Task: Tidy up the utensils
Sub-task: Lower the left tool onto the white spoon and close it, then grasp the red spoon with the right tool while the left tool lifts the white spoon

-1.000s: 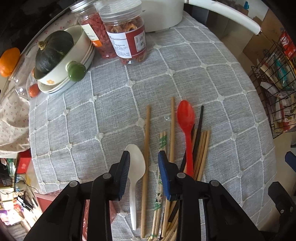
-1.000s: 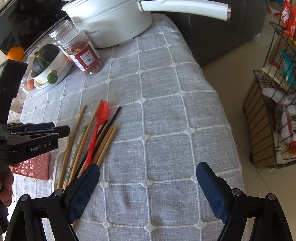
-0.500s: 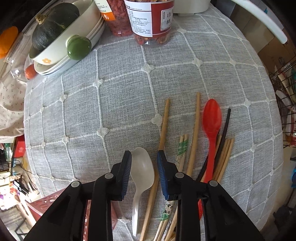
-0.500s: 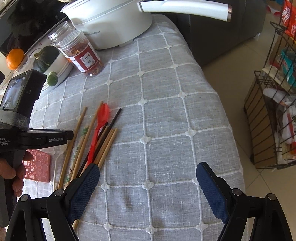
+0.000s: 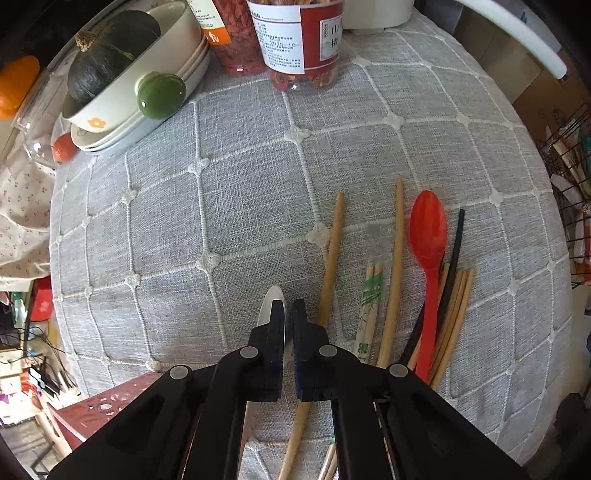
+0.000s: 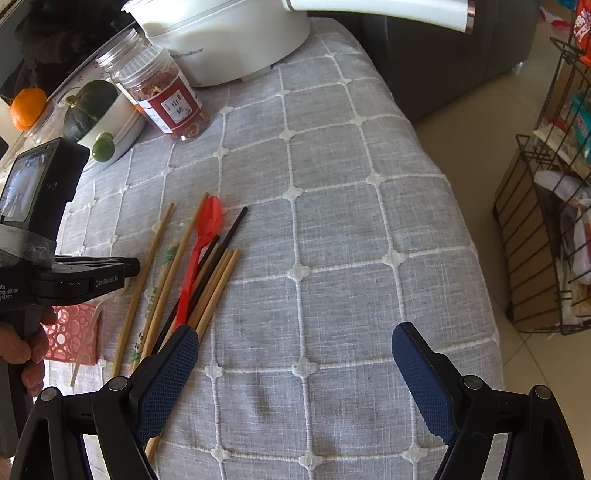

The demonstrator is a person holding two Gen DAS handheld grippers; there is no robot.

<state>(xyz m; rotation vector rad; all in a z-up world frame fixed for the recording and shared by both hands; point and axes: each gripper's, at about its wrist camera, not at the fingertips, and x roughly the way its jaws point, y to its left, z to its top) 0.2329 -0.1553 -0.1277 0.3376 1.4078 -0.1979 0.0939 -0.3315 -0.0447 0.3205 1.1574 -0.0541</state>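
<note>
My left gripper (image 5: 288, 314) is shut on the white spoon (image 5: 269, 303), whose bowl tip shows past the left finger, turned on edge. To its right on the grey quilted cloth (image 5: 229, 177) lie wooden chopsticks (image 5: 331, 254), a red spoon (image 5: 428, 236) and black chopsticks (image 5: 452, 258). My right gripper (image 6: 295, 354) is open and empty over the cloth, to the right of the utensil pile; its left finger (image 6: 166, 365) overlaps the chopstick ends. The red spoon (image 6: 201, 240) and the left gripper body (image 6: 81, 275) show in the right wrist view.
Two jars (image 5: 303, 40), stacked bowls with a dark squash (image 5: 114, 62) and a white pot (image 6: 229, 33) stand at the far side. A red patterned box (image 6: 74, 328) is at the near left edge. A wire rack (image 6: 546, 221) stands off the table's right.
My left gripper moved forward and closed on the white spoon, which turned on edge between the fingers. My right gripper stayed open and nearly still.
</note>
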